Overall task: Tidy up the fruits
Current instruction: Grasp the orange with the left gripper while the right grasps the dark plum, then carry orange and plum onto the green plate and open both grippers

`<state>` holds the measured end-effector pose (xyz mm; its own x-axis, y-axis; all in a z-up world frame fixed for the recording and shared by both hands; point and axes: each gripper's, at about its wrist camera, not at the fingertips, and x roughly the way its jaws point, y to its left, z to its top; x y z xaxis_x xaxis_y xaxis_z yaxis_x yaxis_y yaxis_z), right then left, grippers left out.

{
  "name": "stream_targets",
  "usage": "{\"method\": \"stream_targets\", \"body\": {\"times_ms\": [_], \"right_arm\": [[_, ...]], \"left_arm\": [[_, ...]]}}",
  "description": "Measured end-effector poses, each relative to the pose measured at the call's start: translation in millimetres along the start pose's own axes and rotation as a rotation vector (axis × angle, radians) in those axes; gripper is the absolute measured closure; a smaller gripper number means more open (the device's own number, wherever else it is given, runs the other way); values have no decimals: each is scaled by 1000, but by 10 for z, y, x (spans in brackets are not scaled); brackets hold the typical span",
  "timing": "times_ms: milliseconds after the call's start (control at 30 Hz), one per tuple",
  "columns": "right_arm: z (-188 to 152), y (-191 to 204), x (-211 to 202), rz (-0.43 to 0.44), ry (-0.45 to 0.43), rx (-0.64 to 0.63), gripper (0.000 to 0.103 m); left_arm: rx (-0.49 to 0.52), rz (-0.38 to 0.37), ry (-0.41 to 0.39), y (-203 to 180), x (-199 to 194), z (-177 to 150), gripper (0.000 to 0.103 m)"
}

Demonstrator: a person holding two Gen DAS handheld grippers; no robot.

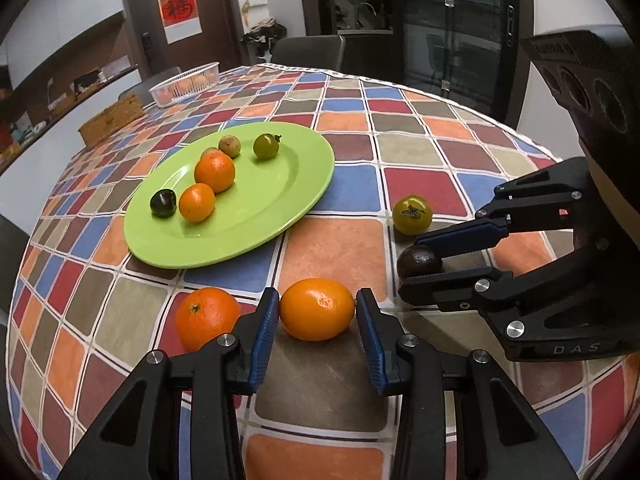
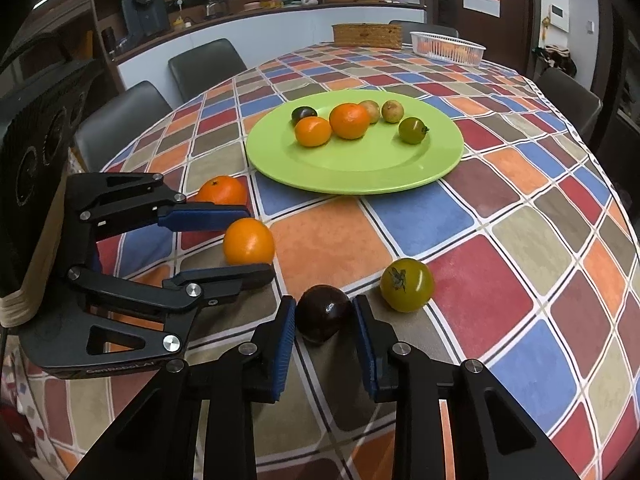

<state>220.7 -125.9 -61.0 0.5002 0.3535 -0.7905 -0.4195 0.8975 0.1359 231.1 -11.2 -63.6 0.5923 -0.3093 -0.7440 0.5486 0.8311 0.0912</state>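
Low in the left wrist view, the left tool has its blue pads against both sides of an orange that sits on the tabletop, pinching it. A second orange lies just to its left, outside the pads. At right in that view the right tool is pinching a dark plum, also resting on the checked cloth. The right wrist view shows that plum at lower centre, with the pads on either side of it. A green tomato lies near it, loose. Toward the upper left of the left view a green plate holds two oranges, a dark fruit, a green tomato and two small brownish fruits. Beyond it, at the far edge, stand a white basket and a wicker box.
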Motion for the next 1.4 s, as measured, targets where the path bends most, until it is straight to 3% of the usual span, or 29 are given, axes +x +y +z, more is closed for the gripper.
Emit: {"method": "stream_targets", "body": {"times_ms": [700, 1233, 1400], "right_arm": [[157, 27, -598, -10, -160, 20, 73], [564, -82, -852, -27, -273, -43, 73], [750, -202, -791, -13, -267, -39, 73]], "left_arm": [[-89, 92, -127, -75, -643, 204, 64], [-175, 148, -207, 54, -821, 604, 64], [-209, 142, -188, 163, -722, 731, 64]]}}
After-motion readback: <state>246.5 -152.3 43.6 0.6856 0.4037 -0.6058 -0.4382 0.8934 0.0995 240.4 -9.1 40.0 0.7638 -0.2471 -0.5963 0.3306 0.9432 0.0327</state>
